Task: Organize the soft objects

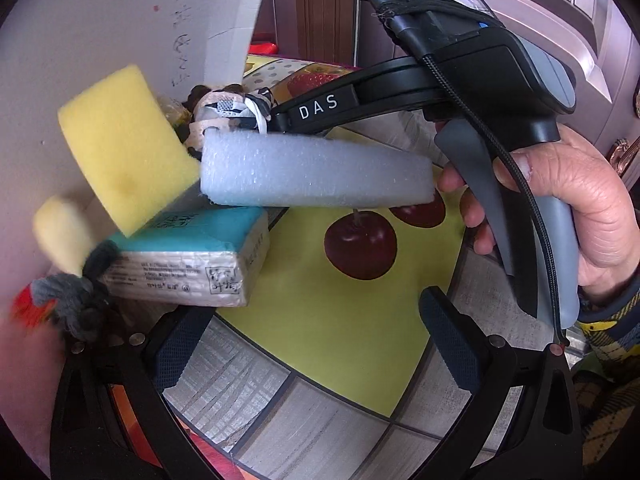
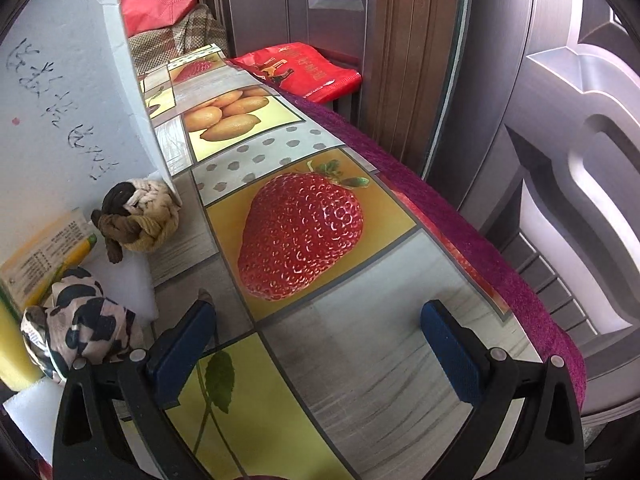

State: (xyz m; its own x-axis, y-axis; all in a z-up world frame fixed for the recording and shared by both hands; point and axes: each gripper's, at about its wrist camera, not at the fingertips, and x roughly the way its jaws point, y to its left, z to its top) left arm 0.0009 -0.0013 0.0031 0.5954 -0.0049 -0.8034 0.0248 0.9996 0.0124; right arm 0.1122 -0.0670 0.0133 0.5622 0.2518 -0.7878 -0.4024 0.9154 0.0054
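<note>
In the left wrist view a pile of soft things leans against the white wall: a yellow sponge (image 1: 120, 148), a white foam block (image 1: 316, 172), a tissue pack (image 1: 192, 264) with a teal top, a patterned cloth bundle (image 1: 224, 110) and a grey plush toy (image 1: 72, 300). My left gripper (image 1: 316, 356) is open and empty in front of the pile. The right gripper's body (image 1: 460, 80) reaches over the foam block. In the right wrist view my right gripper (image 2: 320, 352) is open and empty over the table; the cloth bundle (image 2: 84, 320) and a knotted rope ball (image 2: 140, 216) lie to its left.
The table (image 2: 360, 368) has a fruit-print cover with a purple edge (image 2: 460, 220). A white foam board (image 2: 60, 120) stands along the left. A red bag (image 2: 304, 68) lies beyond the table's far end. A metal door (image 2: 560, 120) is on the right.
</note>
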